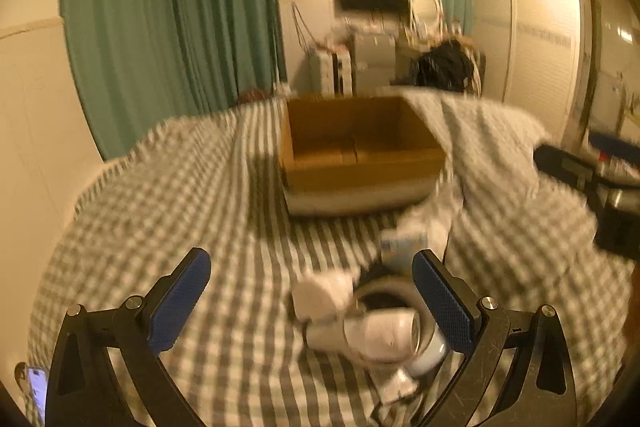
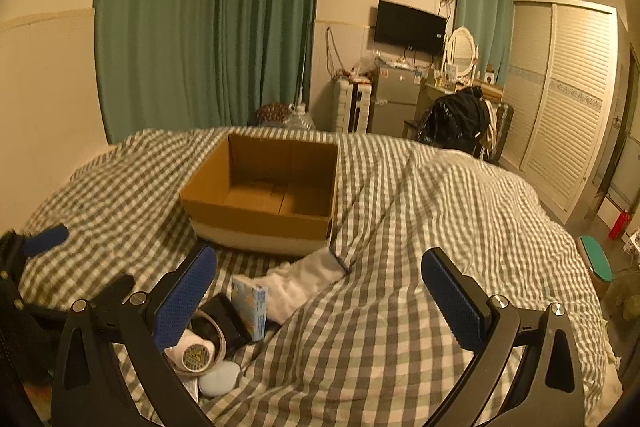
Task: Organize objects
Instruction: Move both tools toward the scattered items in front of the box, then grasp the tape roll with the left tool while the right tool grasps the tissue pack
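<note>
An open, empty cardboard box [image 1: 360, 155] [image 2: 264, 199] sits on the checked bedcover. In front of it lies a small heap: a light blue packet [image 2: 252, 307] [image 1: 404, 247], a roll of tape [image 2: 204, 343] [image 1: 384, 297], a white tube-like item [image 1: 380, 339], a black object [image 2: 226, 315] and a pale oval piece [image 2: 218, 381]. My left gripper [image 1: 312, 297] is open, hovering just before the heap, which lies toward its right finger. My right gripper [image 2: 320, 291] is open over bare bedcover, the heap by its left finger. Each gripper shows in the other's view, right [image 1: 592, 179], left [image 2: 40, 243].
The checked bedcover [image 2: 420, 219] is rumpled, with a raised fold right of the box. Green curtains [image 2: 208, 19], a wall TV [image 2: 410, 27], a small fridge [image 2: 394, 99], a chair with a black bag [image 2: 456, 119] and a white wardrobe [image 2: 568, 99] stand beyond the bed.
</note>
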Demonstrator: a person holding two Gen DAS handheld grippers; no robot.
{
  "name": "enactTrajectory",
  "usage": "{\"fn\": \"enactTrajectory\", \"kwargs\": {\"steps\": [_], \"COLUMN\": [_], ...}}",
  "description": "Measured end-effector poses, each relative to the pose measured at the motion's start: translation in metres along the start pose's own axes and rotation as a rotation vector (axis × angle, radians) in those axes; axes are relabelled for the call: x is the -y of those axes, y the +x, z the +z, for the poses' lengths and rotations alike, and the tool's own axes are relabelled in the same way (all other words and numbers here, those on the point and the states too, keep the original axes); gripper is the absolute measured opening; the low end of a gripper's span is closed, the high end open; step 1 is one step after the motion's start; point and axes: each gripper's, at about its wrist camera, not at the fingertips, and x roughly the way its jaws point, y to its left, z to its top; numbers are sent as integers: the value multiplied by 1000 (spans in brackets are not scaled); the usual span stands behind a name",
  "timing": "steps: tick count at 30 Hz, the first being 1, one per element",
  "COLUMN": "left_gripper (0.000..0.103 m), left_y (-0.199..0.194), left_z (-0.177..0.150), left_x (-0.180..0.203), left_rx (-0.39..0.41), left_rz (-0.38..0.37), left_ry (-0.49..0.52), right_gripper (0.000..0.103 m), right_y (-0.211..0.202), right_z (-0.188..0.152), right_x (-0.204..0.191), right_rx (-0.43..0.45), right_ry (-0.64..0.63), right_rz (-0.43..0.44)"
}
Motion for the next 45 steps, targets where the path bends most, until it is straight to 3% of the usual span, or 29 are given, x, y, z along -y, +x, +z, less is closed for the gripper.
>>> {"fn": "enactTrajectory", "kwargs": {"steps": [7, 10, 15, 17, 21, 23, 36, 41, 45], "left_gripper": [97, 83, 38, 34, 12, 8, 7, 7, 7], "left_y": [44, 53, 69, 71, 68, 64, 25, 31, 41], "left_z": [-27, -32, -39, -41, -41, -40, -2, 13, 18], "left_x": [1, -1, 5, 7, 10, 10, -18, -33, -43], "left_rx": [-132, -154, -215, -225, -219, -206, -82, -64, -64], "left_rz": [11, -3, -59, -59, -93, -97, -81, -29, 0], "left_ry": [4, -9, 6, 11, 19, 20, -30, -45, -54], "right_gripper": [103, 103, 103, 103, 103, 103, 103, 102, 93], "right_y": [28, 35, 41, 41, 41, 41, 43, 78, 108], "right_z": [-19, -24, -28, -28, -28, -28, -24, -25, -28], "right_x": [-8, -10, -11, -12, -14, -14, -15, -18, -25], "right_rx": [-78, -99, -121, -122, -126, -126, -132, -221, -298], "right_ry": [-18, -23, -24, -24, -27, -27, -15, -3, -2], "right_rz": [17, 22, 34, 38, 42, 43, 58, 97, 134]}}
